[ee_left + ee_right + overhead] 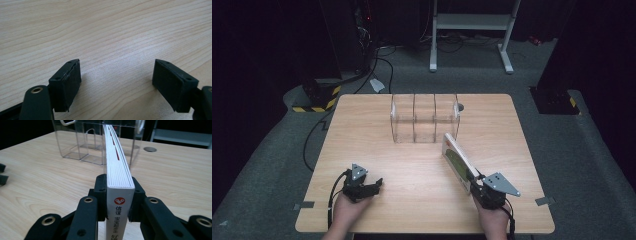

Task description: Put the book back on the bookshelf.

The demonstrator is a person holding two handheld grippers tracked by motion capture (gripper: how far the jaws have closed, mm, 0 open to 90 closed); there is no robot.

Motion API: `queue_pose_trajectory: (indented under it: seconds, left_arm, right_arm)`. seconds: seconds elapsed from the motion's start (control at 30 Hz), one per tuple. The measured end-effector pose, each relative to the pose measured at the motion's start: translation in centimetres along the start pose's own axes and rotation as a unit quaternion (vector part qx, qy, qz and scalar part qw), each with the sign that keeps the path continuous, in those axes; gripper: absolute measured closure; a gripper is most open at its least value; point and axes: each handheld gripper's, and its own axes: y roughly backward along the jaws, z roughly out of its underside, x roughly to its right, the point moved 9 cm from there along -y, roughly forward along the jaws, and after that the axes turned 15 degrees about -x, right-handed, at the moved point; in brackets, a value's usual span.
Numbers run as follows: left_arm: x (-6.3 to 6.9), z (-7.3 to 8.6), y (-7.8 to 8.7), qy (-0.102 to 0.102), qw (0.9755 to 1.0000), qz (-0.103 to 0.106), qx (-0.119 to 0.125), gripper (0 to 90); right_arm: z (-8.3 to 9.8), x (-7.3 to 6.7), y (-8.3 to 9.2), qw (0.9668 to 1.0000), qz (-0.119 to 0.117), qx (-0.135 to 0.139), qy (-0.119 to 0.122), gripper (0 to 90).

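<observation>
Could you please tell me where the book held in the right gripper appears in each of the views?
High view: the book is right of centre, slanting from the right gripper toward the clear organizer.
Right gripper view: its spine and page edges run up the centre from between the jaws.
Left gripper view: bare table between open jaws, no book.
Shared landmark: the clear organizer, beyond the book's far end.

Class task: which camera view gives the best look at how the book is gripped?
The right gripper view: the right gripper clamps the book at its spine end, pads on both covers. The high view shows the book small and slanted. The left gripper view shows bare table.
</observation>
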Motion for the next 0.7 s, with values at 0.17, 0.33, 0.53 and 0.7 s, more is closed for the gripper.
queue_pose_trajectory:
  seconds: [0.17,0.33,0.53,0.7]
  left_arm:
    - [-0.02,0.00,0.00,0.000,1.0000,-0.001,0.000,23.0]
    - [0.05,0.02,0.01,0.002,1.0000,0.000,0.000,23.2]
    - [0.06,0.05,0.03,0.002,1.0000,0.000,0.000,23.4]
    - [0.07,0.04,0.02,0.003,1.0000,0.000,0.000,23.4]
  right_arm:
    - [0.18,0.83,0.14,0.9998,0.014,0.001,-0.011,73.7]
    - [0.00,0.75,0.36,0.9998,0.005,0.006,-0.019,69.8]
    - [-0.12,0.42,0.33,0.9998,0.006,-0.002,-0.017,65.2]
    - [-0.23,0.28,0.16,0.9997,0.010,-0.012,-0.019,63.0]
